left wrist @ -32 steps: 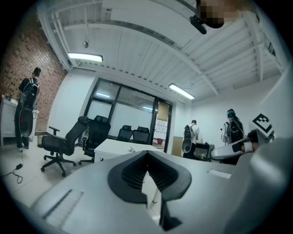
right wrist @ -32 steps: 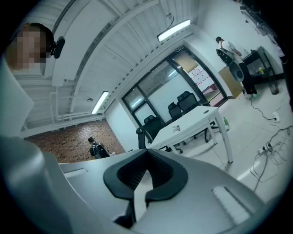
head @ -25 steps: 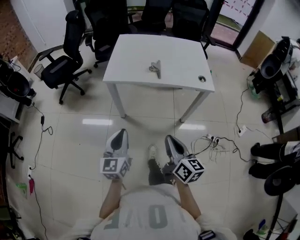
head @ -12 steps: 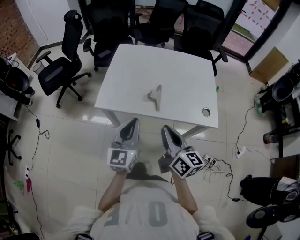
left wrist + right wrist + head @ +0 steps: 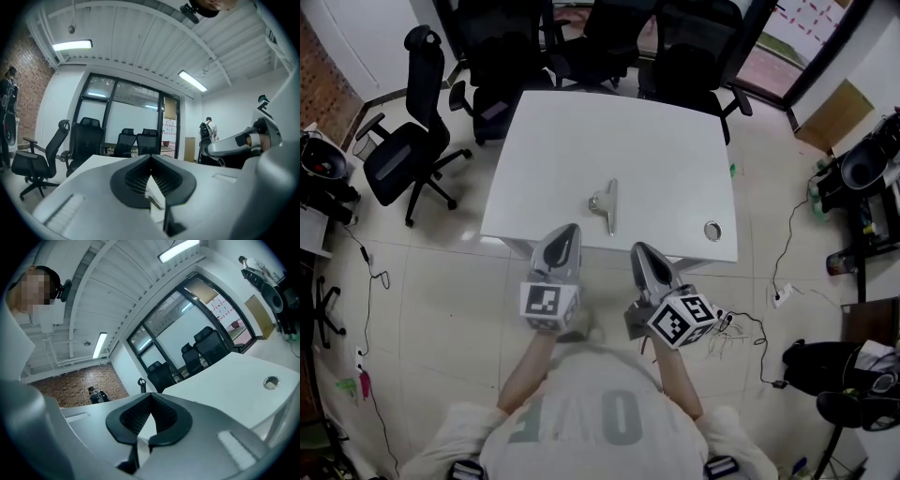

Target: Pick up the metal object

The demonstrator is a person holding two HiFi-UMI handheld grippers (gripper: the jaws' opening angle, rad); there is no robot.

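**Entry: reach toward the metal object, both grippers short of the counter**

1. Office chair [image 5: 398, 155]: black, on castors, off the counter's left edge and well apart from it. It does not stand in the way of the reach.
2. Counter [image 5: 581, 131]: white and rectangular. It is bare except for items 4 and 6. More black chairs [image 5: 609, 37] crowd its far edge.
3. Left gripper [image 5: 565, 232]: held over the counter's near edge, left of centre. Its fingers [image 5: 133, 180] are clenched tip to tip and grasp nothing.
4. Metal object [image 5: 605, 202]: a slim bright piece lying flat, with a rounded lug on its left side. It sits near the middle of the near edge, a little inboard. It is just ahead of both grippers, between their lines, and neither touches it.
5. Right gripper [image 5: 638, 250]: just off the near edge, right of centre. Its fingers [image 5: 131, 420] are likewise clenched and empty.
6. Cable port [image 5: 712, 230]: a round hole near the near-right corner, clear of the object.
7. Floor cables [image 5: 741, 328]: loose on the tiles below the near-right corner.

**Handling note (judgement):** The step in hand is the approach. The fingers of whichever gripper takes the object must be released before it comes down. The object lies low and flat, so the fingers should straddle its narrow width, settle to the counter surface, and close squarely to stop it skating away.

**Clearance (judgement):** There is open counter on every side of the object, so any approach line is free. The near edge is close, so a nudge toward the person could push the object off. The cables are a hazard for the feet only.
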